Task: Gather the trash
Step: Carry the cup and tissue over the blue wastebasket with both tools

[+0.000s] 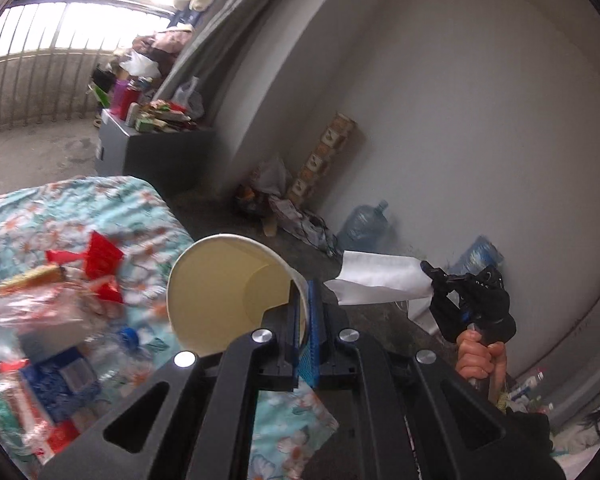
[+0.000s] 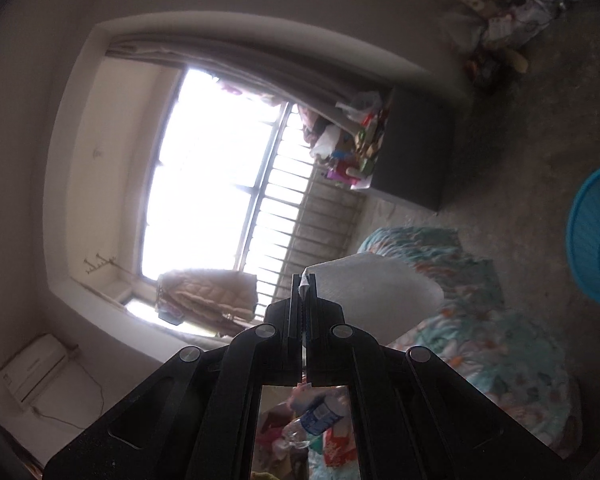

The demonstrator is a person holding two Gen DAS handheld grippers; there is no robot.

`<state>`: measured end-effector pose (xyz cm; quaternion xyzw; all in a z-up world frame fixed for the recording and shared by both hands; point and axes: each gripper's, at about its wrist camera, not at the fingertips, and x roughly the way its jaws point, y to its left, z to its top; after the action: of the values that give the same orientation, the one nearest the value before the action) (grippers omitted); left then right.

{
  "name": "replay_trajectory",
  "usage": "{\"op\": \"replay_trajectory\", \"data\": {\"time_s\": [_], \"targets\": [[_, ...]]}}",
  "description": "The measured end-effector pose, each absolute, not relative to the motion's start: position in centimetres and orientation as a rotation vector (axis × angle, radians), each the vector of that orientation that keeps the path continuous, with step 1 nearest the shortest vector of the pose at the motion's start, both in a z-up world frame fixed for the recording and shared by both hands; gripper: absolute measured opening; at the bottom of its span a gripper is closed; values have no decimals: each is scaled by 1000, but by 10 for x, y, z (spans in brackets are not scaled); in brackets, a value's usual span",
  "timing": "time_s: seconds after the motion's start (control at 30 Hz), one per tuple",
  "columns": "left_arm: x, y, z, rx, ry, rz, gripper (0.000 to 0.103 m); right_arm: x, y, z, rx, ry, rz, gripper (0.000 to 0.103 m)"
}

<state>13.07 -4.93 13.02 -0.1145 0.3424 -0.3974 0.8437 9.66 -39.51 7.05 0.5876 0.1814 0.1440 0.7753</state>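
Trash is in both grippers right now. The left gripper (image 1: 304, 308) has its jaws shut tight on the rim of a paper cup (image 1: 220, 292), so the cup hangs sideways in the middle of the left view with its open mouth facing the camera. Pinching the thin rim is likely the easy way to lift a light cup. The right gripper (image 2: 302, 292) has its jaws nearly closed on one edge of a white tissue (image 2: 380, 296), and the rest of the sheet spreads out to the right. Both pieces are up in the air, not lying down. More trash (image 1: 60, 340), like wrappers and a bottle, sits on the flowery cloth (image 1: 100, 208) at the lower left of the left view. A blue basket (image 2: 596, 236) stands on the floor at the right edge of the right view. That is probably where the cup and tissue should go next.
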Motion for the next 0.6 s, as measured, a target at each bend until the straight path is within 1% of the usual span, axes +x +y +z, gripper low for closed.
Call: {"op": "replay_trajectory", "data": {"time_s": [0.17, 0.3, 0.5, 0.6], "targets": [[137, -139, 99, -152, 846, -935, 4, 75, -429, 37, 1277, 401, 149, 0], [150, -215, 60, -78, 973, -1001, 4, 71, -450, 8, 1264, 441, 28, 0], [177, -301, -6, -4, 1144, -1032, 4, 88, -480, -49, 1314, 531, -100, 0], [189, -339, -38, 50, 1190, -1035, 4, 106, -492, -81, 1348, 591, -151, 0]]}}
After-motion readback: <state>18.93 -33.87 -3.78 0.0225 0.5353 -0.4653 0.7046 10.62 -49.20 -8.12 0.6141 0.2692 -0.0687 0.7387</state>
